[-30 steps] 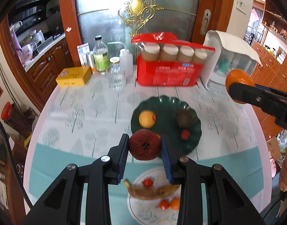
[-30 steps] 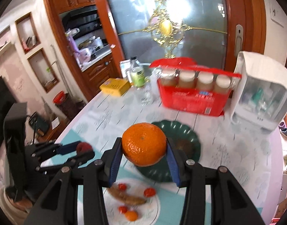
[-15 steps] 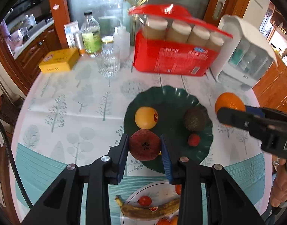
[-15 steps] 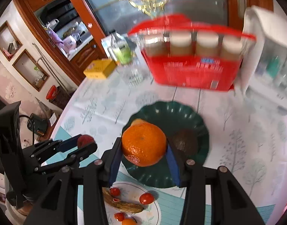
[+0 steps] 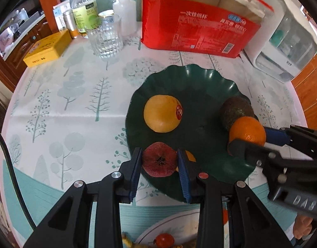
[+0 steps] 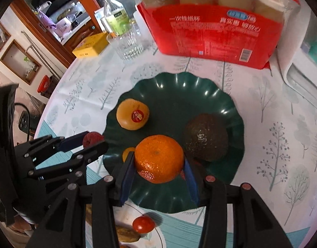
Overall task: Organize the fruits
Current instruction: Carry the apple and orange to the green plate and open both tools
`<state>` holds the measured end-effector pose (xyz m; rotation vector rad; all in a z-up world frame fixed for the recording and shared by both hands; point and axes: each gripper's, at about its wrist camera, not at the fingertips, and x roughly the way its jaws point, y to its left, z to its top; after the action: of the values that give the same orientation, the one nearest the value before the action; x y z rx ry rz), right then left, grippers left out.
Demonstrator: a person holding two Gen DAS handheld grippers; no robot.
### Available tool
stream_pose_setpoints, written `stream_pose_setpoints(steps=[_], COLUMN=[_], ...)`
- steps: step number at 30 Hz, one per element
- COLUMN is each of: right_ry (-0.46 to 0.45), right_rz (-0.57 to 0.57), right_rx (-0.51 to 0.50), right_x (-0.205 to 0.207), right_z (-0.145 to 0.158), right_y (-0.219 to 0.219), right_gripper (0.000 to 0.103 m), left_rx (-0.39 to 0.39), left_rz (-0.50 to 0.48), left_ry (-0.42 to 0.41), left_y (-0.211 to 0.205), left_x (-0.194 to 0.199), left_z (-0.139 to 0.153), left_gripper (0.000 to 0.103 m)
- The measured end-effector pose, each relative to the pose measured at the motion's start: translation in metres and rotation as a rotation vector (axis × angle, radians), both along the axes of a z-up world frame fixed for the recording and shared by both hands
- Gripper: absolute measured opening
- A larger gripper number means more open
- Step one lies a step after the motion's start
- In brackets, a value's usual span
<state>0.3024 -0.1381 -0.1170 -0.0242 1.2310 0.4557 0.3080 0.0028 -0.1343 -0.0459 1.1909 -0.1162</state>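
Observation:
My left gripper (image 5: 158, 163) is shut on a dark red fruit (image 5: 158, 162), held over the near left rim of the dark green plate (image 5: 199, 82). My right gripper (image 6: 158, 163) is shut on an orange (image 6: 159, 158) above the plate's (image 6: 179, 86) near middle. On the plate lie a yellow fruit with a red sticker (image 5: 162, 113) and a dark avocado (image 5: 237, 111). A small orange fruit (image 6: 127, 154) peeks out beside the right gripper's left finger. The left gripper (image 6: 92, 141) shows at the left of the right wrist view, the right gripper (image 5: 249, 140) at the right of the left wrist view.
A white plate (image 6: 158, 237) with a cherry tomato (image 6: 143, 224) and a banana (image 6: 125, 234) sits nearest me. Behind the green plate stand a red pack of paper cups (image 5: 199, 29), a glass (image 5: 105, 36), bottles (image 5: 84, 6), a yellow box (image 5: 46, 48) and a white appliance (image 5: 286, 41).
Both grippers have come down and forward toward the green plate, each still holding its fruit. The plate and the things behind it now fill more of both views.

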Motion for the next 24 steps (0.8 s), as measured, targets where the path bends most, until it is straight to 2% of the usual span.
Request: stream_pose_setpoints(steps=[8,16,18,20,24], right_ry=[-0.032,-0.021,-0.022,-0.024,-0.041], right_rz=[0.063,0.067,0.063,0.061,0.058], right_rx=[-0.055,-0.073,-0.068,-0.044,-0.035], right_x=[-0.004,-0.006,-0.006,-0.006,-0.007], right_z=[-0.015,-0.027,-0.027,-0.025,-0.018], right_y=[0.010,0.007,0.007,0.005,0.005], right_gripper=[0.046,0.047,0.047,0.047,0.048], left_rx=[-0.001,-0.012,-0.016,-0.022,-0.023], left_rz=[-0.026,-0.026,-0.024,-0.018,-0.006], left_ry=[0.015,0.032,0.032,0.025,0.007], left_y=[-0.006,-0.004,-0.003,-0.002,0.001], left_x=[0.014,0.020,0.019,0.018,0.015], left_z=[-0.019,-0.028,-0.028,-0.027,-0.020], left_gripper=[0.033,0.034,0.037,0.047,0.051])
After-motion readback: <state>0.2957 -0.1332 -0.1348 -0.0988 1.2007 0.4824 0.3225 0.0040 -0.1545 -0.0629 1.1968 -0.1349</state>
